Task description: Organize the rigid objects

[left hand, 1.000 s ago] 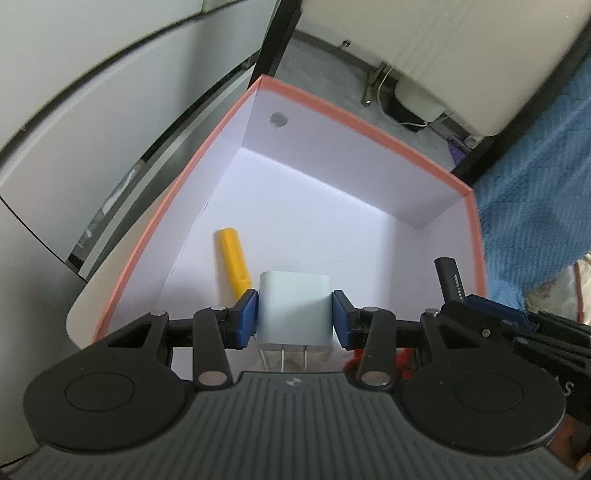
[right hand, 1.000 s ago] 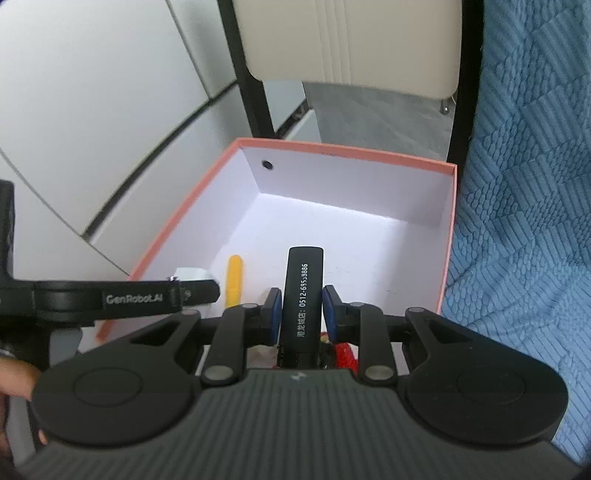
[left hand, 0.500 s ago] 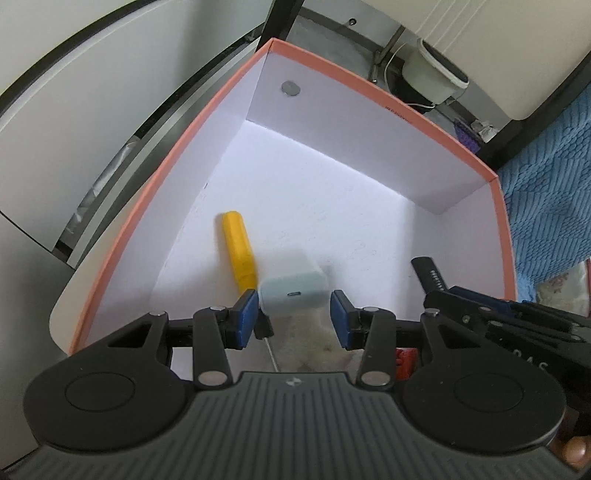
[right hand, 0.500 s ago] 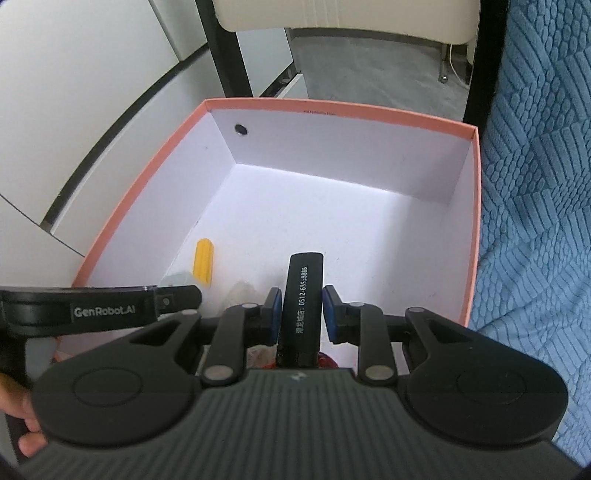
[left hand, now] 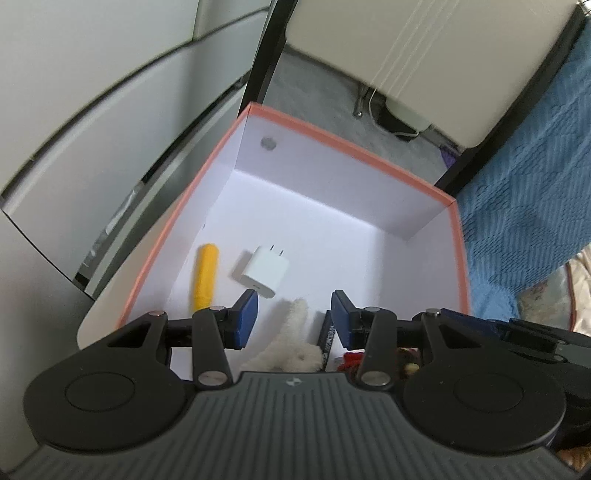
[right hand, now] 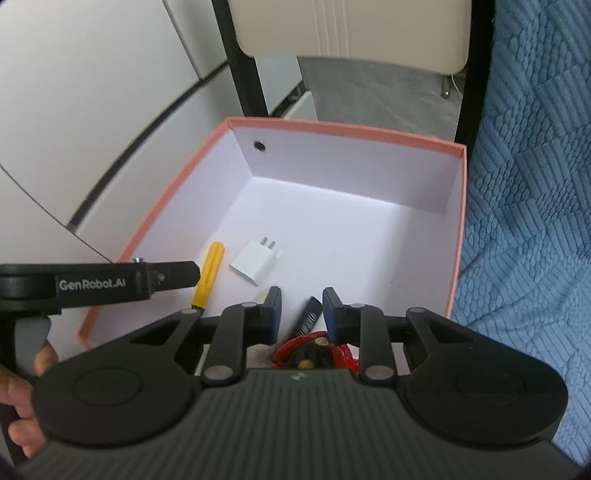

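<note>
The left gripper (left hand: 293,317) hangs over the near edge of the box (left hand: 354,147), its blue-padded jaws spread apart with nothing between them. The right gripper (right hand: 301,312) hovers over the same near edge, jaws likewise parted and empty. In the right wrist view the left gripper's black body (right hand: 92,284), marked "GenRobot.AI", reaches in over the box's left wall, held by a hand (right hand: 18,395) at the frame's lower left.

Inside the box, nearest its front wall, lie a cream plush piece (left hand: 291,350) and a red-and-black object (right hand: 314,349), both partly hidden behind the grippers; what they are is unclear. A black stick-shaped object (right hand: 308,319) with printed lettering lies flat on the box floor just beyond them, angled away from the front wall. Further in, the white charger plug (left hand: 264,271) rests on its side on the floor, prongs pointing toward the back wall, apart from both grippers. Just to its left, near the box's left wall, lies a yellow-handled screwdriver (left hand: 205,275), lengthwise along that wall.

Beyond the box's back wall stand a chair's black legs (right hand: 247,66) and pale seat (right hand: 351,33); a blue textured cloth (right hand: 535,184) lies along the box's right wall.
</note>
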